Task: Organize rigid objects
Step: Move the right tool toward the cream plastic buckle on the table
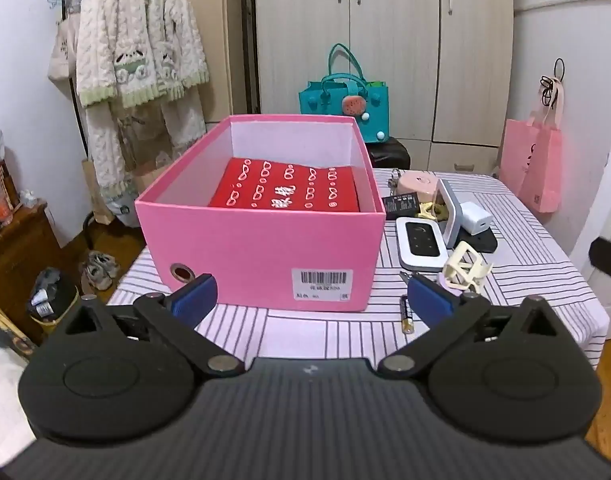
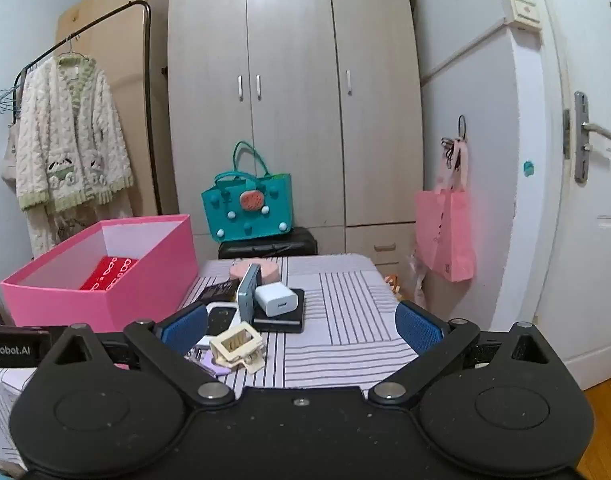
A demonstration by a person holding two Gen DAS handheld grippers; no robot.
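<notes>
Pink cardboard box [image 1: 261, 248] w/ red patterned packet [image 1: 289, 192] inside, on left of striped-cloth table [image 1: 525, 248]. Small rigid items just right of box: cream plastic hair claw [image 1: 467, 266], white square charger [image 1: 475, 218], white-rimmed black device [image 1: 423, 246], AA battery [image 1: 406, 316]. Left gripper [image 1: 311, 298] wide open, empty, before box front. Right gripper [image 2: 301, 326] wide open, empty, above table; hair claw by left finger.

Right hand-held gripper [image 2: 301, 326] jaws spread wide, nothing between them. Left of charger [image 2: 275, 299]: pink box [image 2: 145, 280]. Nearer than charger: cream clip [image 2: 237, 346] on bench [image 2: 345, 320].
</notes>
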